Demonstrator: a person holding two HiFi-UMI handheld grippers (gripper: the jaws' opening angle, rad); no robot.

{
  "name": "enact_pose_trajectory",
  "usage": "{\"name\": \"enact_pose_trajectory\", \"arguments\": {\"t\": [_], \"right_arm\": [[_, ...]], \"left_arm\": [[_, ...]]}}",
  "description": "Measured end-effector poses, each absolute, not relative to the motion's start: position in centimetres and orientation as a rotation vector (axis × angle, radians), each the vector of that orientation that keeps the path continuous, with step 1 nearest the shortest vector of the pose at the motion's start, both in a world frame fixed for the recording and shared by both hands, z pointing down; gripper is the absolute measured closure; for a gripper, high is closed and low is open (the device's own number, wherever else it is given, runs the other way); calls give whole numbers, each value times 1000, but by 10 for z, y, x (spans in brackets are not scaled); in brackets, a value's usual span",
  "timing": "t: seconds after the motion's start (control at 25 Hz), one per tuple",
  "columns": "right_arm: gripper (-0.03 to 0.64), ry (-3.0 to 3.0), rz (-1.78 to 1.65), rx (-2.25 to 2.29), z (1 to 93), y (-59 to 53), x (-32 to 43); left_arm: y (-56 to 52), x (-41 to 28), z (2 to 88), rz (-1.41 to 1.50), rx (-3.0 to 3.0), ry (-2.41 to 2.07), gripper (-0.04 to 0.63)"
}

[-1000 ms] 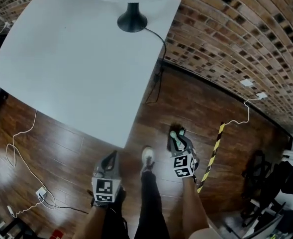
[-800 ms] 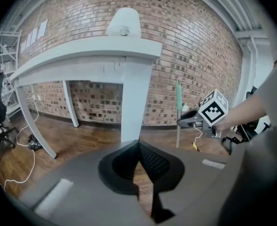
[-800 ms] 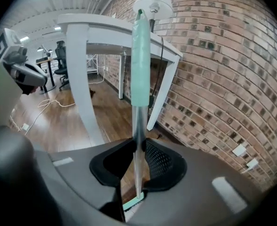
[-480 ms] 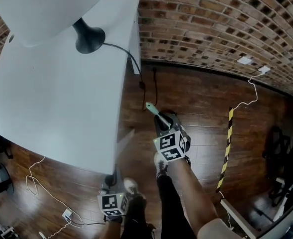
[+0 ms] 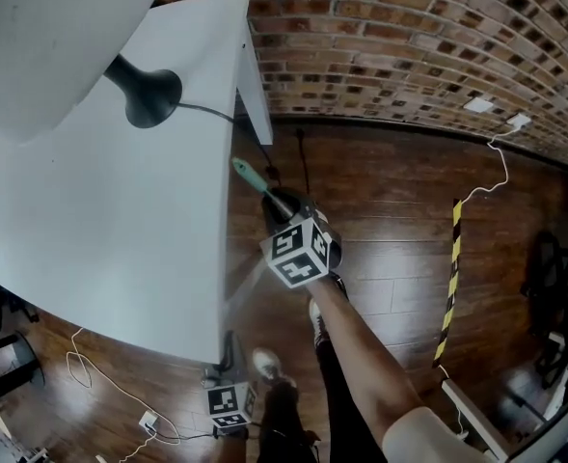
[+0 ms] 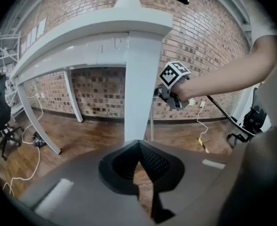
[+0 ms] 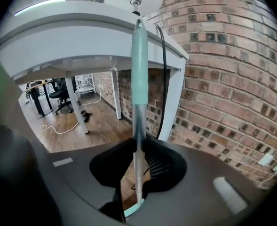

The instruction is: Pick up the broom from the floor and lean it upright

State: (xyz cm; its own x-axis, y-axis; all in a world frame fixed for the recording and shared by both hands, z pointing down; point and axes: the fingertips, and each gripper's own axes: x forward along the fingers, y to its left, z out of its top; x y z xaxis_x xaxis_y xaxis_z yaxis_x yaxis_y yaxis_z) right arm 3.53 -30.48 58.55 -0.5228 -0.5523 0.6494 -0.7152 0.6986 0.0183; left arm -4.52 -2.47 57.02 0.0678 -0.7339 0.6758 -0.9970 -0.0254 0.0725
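Broom handle (image 7: pixel 139 69) carried teal grip uppermost, brush end out of sight, bare metal shaft clamped between the closed jaws of right gripper (image 7: pixel 137 147). Looked light, stiff and slick on the metal; better gripped nearer the teal sleeve. Left gripper (image 6: pixel 139 145) shut, empty. Hung close to white desk (image 5: pixel 120 220) corner; freer room along brick wall (image 5: pixel 409 56).

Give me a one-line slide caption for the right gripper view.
Right gripper clamps the broom handle, teal grip pointing up past the white table beside a brick wall.
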Motion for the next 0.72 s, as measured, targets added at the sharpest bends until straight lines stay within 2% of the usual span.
{"name": "enact_pose_trajectory", "arguments": {"t": [0.72], "right_arm": [[492,-2282,136,943,590,-329,18]], "left_arm": [[-16,-52,586,623,1767,-1693,597]]}}
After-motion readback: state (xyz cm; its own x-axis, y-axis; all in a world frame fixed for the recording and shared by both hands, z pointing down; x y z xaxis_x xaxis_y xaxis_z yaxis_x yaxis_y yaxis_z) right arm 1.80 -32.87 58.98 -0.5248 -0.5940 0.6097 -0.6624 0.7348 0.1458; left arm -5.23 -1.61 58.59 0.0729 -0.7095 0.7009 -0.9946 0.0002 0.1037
